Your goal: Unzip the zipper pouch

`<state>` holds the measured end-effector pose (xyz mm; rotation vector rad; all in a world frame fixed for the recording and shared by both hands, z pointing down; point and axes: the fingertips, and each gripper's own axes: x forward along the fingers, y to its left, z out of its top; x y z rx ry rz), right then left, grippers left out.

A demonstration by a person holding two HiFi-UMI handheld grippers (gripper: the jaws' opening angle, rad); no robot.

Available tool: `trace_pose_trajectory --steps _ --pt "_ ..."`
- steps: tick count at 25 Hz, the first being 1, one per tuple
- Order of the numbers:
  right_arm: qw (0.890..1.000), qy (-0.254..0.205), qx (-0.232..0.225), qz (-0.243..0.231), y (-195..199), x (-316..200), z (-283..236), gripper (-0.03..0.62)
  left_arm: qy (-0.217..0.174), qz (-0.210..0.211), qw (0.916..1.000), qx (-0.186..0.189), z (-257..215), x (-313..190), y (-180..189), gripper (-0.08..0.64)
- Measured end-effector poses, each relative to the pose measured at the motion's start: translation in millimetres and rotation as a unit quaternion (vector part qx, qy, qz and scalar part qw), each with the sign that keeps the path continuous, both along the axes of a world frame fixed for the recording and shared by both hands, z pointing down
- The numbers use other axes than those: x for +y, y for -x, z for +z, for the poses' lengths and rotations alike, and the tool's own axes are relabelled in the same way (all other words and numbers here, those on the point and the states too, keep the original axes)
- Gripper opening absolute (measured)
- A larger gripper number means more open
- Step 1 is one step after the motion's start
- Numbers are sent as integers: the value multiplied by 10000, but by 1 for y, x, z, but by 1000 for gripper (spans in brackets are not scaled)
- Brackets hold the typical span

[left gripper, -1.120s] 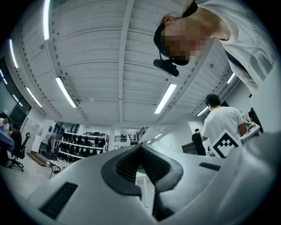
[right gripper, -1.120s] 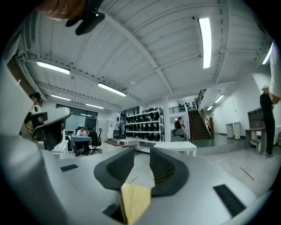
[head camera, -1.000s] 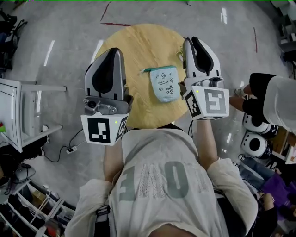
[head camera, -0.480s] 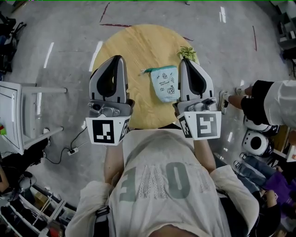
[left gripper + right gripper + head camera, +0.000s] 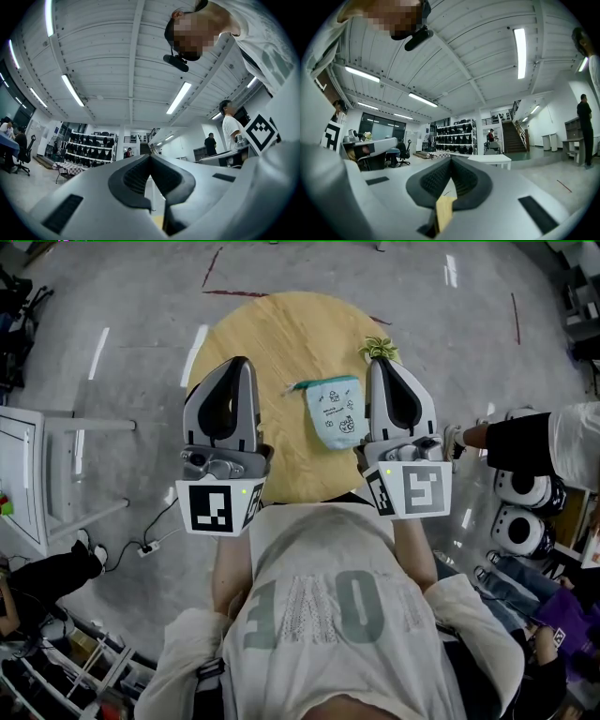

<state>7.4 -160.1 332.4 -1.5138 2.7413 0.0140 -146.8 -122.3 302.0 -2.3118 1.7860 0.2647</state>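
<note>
Zipper pouch (image 5: 335, 411), pale teal with small doodles printed on it, lies flat on a round wooden table (image 5: 272, 329), seen from above. It looks closed. It sits on the near right part of the tabletop, not far from the edge closest to the person.

Left gripper (image 5: 239, 364) hangs over the table's left side, well apart from the pouch. Its jaws are pressed together with nothing between them, and its own camera looks out across a large room, not down at the table. Right gripper (image 5: 382, 364) hangs just beside the pouch's right edge in the same state: jaws closed, empty, camera looking out at the room.

A small green plant-like ornament (image 5: 379, 346) sits on the table at the right gripper's tip. A thin green tab (image 5: 296, 383), likely the zip pull, sticks out from the pouch's far left corner.

Likely risks from here:
- The pouch is loose and looks light. Tugging the tab without the other gripper pinning the body would probably drag the whole pouch, perhaps off the near edge.
- The tab is thin, so broad jaws could miss it or pinch fabric instead.
- Coming down with the jaws closed would only shove the pouch.
- A careless swing of the right gripper could knock the ornament.
</note>
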Motion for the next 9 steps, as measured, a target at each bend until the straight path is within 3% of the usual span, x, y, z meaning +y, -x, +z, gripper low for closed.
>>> trace_pose_trajectory --steps 9 --pt "9999 110 -37 78 -8 -6 5 29 68 -37 10000 22 4 -4 4 28"
